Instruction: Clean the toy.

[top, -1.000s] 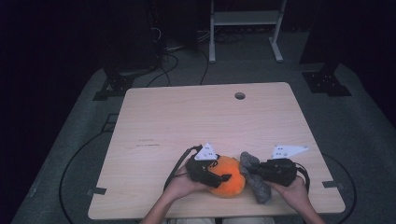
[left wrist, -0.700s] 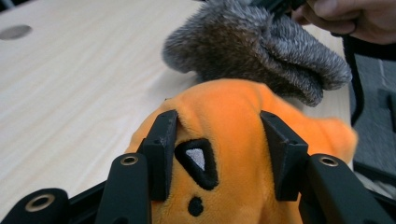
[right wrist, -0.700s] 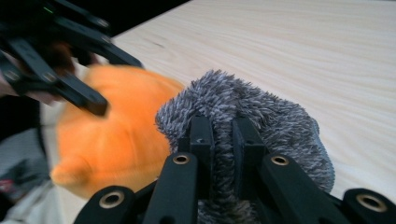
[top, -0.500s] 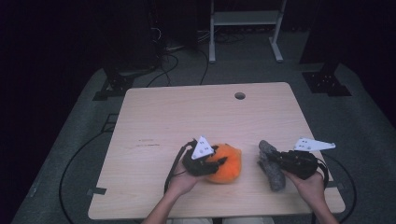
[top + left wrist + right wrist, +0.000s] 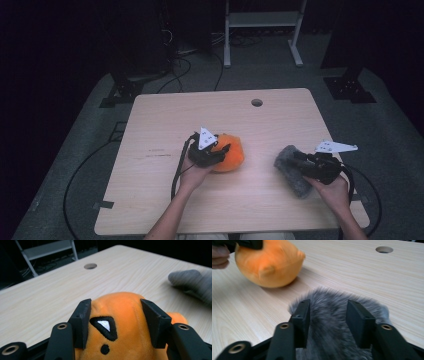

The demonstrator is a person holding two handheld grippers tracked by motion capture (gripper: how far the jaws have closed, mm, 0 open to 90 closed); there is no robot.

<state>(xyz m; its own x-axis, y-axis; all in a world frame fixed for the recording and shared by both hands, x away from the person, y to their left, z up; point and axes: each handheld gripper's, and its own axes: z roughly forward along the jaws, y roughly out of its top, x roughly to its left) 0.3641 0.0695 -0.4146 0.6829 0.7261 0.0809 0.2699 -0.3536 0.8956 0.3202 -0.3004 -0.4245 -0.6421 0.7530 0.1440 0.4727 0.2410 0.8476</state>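
Left gripper (image 5: 115, 322) pinches a round orange plush toy with a black-and-white stitched eye (image 5: 125, 322), resting mid-bench; its jaws just opened a little. Right gripper (image 5: 327, 322) straddles a shaggy grey fur toy (image 5: 332, 315) lying near the right edge of the light wooden bench (image 5: 280, 120), jaws just opening; cannot tell if pads still press. Toys lie well apart.

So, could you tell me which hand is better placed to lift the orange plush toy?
Left: the left gripper, jaws just opening slightly, hugs the orange plush toy; the right gripper, jaws just opening, straddles the grey furry piece.
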